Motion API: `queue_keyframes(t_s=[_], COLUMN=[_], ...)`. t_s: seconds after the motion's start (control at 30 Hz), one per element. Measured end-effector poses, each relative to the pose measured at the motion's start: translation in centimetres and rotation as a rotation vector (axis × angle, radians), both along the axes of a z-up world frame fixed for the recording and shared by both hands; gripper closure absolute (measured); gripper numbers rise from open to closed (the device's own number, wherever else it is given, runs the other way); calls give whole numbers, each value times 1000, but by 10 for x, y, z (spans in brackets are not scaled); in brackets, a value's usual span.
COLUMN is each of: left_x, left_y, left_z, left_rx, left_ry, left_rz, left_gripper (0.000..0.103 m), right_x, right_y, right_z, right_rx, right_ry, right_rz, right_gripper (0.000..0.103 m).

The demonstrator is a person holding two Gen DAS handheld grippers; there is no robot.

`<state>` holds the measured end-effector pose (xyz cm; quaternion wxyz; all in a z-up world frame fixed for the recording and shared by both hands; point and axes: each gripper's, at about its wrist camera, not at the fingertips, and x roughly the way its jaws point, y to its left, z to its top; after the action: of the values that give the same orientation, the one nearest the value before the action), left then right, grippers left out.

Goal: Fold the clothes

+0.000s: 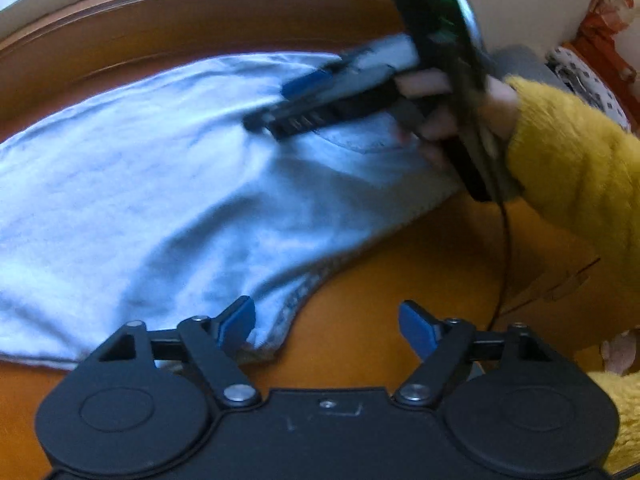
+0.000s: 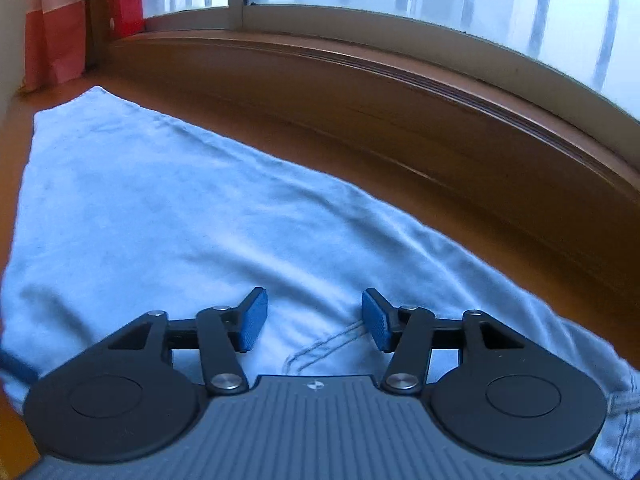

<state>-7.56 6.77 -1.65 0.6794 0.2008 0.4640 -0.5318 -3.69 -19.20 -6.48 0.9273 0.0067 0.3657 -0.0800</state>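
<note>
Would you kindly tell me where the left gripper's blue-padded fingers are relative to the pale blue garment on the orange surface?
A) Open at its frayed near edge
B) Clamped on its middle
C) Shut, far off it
A: the left gripper stands open, one pad over the pale blue garment at its frayed edge, the other over the orange surface.

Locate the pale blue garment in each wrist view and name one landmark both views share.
Left wrist: the garment fills the left and centre, on the orange surface.
Right wrist: it runs diagonally from upper left to lower right, under the claw.
Shared landmark: the wooden window sill behind the garment.
</note>
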Motion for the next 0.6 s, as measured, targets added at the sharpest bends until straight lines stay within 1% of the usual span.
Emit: queue_keyframes(t_s=[0.03, 0.1, 0.13, 0.17, 0.2, 0.27, 0.33, 0.4, 0.43, 0.47, 0.5, 0.53, 0.57, 0.6], left_x=[-3, -10, -9, -8, -8, 1, 3, 6, 8, 10, 8, 5, 3, -1], left_y=[1, 2, 4, 5, 7, 14, 18, 15, 11, 7, 6, 5, 5, 4], left_z=[-1, -2, 1, 4, 7, 19, 30, 28, 20, 12, 5, -2, -9, -10], left_rx=[5, 9, 0, -9, -18, -73, -131, -145, -129, -112, -96, -80, -64, -54], left_ry=[10, -9, -9, -8, -7, 11, -31, -64, -37, -9, -1, 7, 15, -1], left_rz=[-5, -12, -3, 7, 17, 47, 62, 59, 53, 46, 39, 32, 25, 14], left_gripper=[24, 24, 29, 31, 32, 32, 31, 31, 31, 31, 33, 32, 32, 32], right_x=[3, 8, 10, 10, 7, -9, -19, -21, -20, -17, -13, -9, -6, -3], right_y=[0, -3, -5, -4, 0, 12, 24, 35, 39, 43, 47, 47, 43, 38], right_z=[-1, -2, 0, 4, 9, 25, 34, 33, 28, 23, 15, 10, 7, 4], right_rx=[-13, -16, -7, 12, 40, 120, 162, 155, 133, 97, 49, 28, 46, 64], right_ry=[-4, -10, -7, -7, -31, -95, -90, -49, -17, 22, 58, 73, 69, 64], right_rz=[-9, -39, -58, -66, -39, 113, 257, 364, 396, 412, 404, 392, 364, 335], right_gripper=[48, 47, 47, 49, 52, 53, 53, 53, 53, 53, 53, 51, 48, 46])
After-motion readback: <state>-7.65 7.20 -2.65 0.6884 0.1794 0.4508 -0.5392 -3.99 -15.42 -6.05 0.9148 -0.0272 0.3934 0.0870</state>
